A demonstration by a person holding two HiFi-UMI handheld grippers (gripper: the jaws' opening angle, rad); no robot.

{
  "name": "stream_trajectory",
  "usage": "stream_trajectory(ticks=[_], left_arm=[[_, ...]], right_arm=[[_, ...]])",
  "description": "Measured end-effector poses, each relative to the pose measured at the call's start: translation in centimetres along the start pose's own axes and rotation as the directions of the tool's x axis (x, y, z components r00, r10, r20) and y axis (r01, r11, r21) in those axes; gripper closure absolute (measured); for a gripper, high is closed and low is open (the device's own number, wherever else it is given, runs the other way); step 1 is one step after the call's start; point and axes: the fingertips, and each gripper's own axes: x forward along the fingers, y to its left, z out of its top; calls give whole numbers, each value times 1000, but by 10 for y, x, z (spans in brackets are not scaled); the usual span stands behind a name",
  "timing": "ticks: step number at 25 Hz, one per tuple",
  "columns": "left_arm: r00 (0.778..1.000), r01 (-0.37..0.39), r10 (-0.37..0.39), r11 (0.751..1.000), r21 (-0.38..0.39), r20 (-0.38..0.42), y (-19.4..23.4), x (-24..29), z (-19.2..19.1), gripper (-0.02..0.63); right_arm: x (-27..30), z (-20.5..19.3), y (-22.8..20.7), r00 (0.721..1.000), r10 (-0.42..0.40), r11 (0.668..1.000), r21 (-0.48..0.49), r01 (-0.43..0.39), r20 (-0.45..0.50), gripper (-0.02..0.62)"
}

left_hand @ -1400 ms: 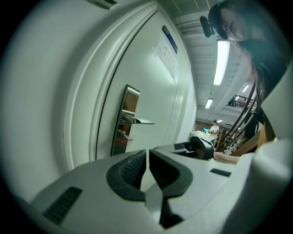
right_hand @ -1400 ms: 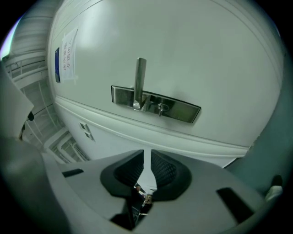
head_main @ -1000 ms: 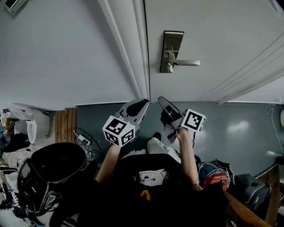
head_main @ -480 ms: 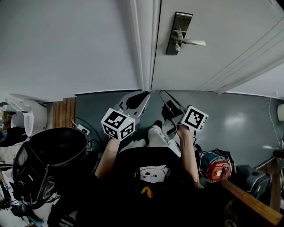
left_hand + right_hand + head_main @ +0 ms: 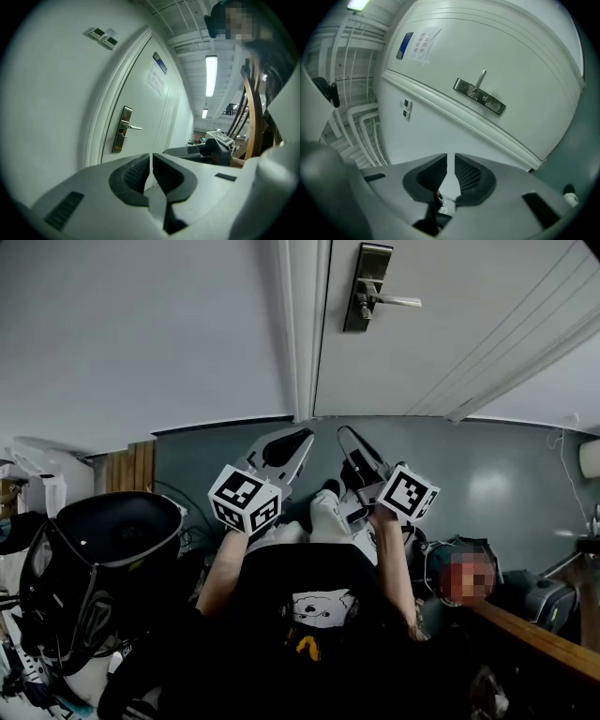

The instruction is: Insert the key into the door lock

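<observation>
A white door [image 5: 450, 324] carries a metal lock plate with a lever handle [image 5: 367, 287], at the top of the head view. That lock also shows far off in the left gripper view [image 5: 123, 130] and the right gripper view [image 5: 480, 96]. My left gripper [image 5: 302, 437] and right gripper [image 5: 347, 434] are held low over the grey floor, side by side, well short of the door. The left gripper [image 5: 151, 157] is shut with nothing between its pads. On the right gripper [image 5: 451, 158] only a thin slit is left. No key shows in any view; a small dark bit with a reddish spot [image 5: 439, 197] sits deep at the root.
The white door frame [image 5: 302, 334] runs left of the lock, with plain wall [image 5: 141, 334] beyond it. A black bag [image 5: 103, 559] and cables [image 5: 183, 517] lie at my left, a wooden rail [image 5: 534, 638] at lower right. A paper notice [image 5: 423, 43] hangs on the door.
The head view has shifted, so the lock plate now sits higher in the picture. Both grippers keep about the same place and the same closed stance.
</observation>
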Motion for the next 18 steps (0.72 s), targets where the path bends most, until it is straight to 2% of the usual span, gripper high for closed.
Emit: stream_trajectory(ticks=[5, 18], left_arm=[[999, 32, -32, 999, 13, -1, -21, -12, -7, 583], [997, 74, -73, 997, 20, -20, -45, -23, -20, 583]], right_arm=[[-23, -9, 10, 1000, -19, 998, -61, 21, 25, 558], [-52, -26, 9, 997, -64, 993, -95, 67, 35, 577]])
